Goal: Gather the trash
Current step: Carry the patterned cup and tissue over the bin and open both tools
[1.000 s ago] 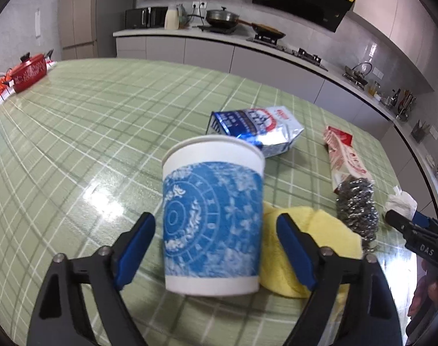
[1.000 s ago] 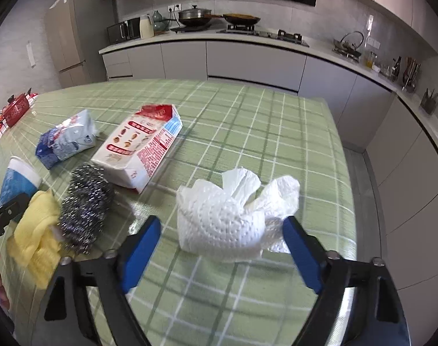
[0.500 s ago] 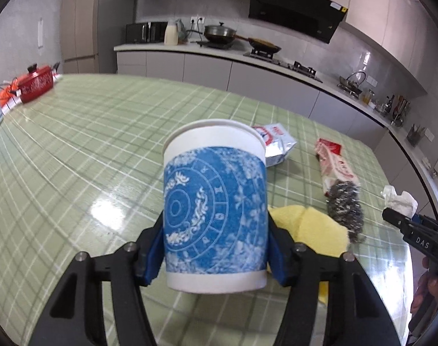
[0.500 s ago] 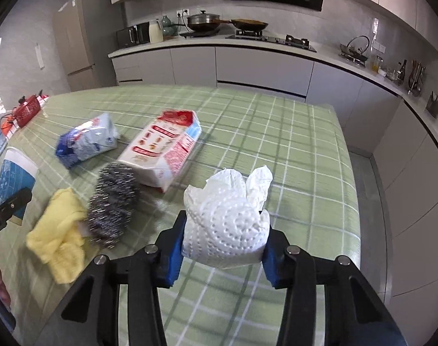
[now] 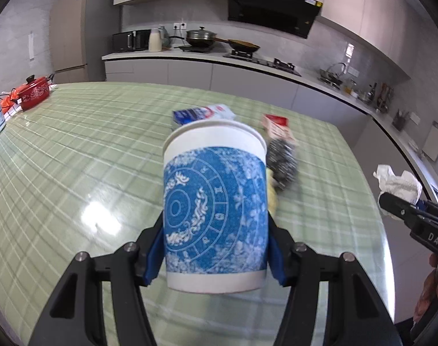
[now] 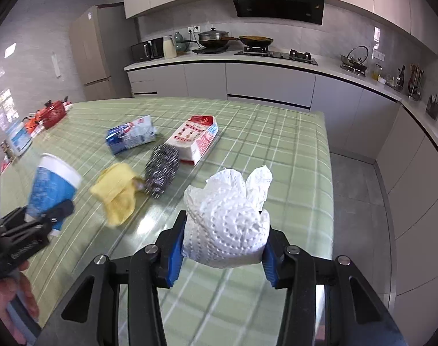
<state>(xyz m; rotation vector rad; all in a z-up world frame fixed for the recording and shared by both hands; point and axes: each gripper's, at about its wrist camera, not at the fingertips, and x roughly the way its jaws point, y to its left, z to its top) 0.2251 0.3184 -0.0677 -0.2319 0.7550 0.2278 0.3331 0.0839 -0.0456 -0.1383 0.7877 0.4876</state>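
My left gripper (image 5: 214, 248) is shut on a white paper cup with a blue pattern (image 5: 214, 201) and holds it upright above the green checked table (image 5: 75, 150). The cup also shows in the right wrist view (image 6: 50, 187). My right gripper (image 6: 222, 248) is shut on a crumpled white paper towel (image 6: 227, 219) and holds it above the table; it shows at the right in the left wrist view (image 5: 397, 183).
On the table lie a yellow cloth (image 6: 116, 191), a steel scourer (image 6: 161, 170), a blue-white packet (image 6: 129, 138) and a red-white packet (image 6: 196, 139). A red pot (image 5: 33, 93) and a white tub (image 6: 17, 139) stand at the far left. The table's right edge drops to the floor (image 6: 360, 201).
Both grippers closed from open, the left on the cup and the right on the paper towel, and both have lifted their loads off the table.
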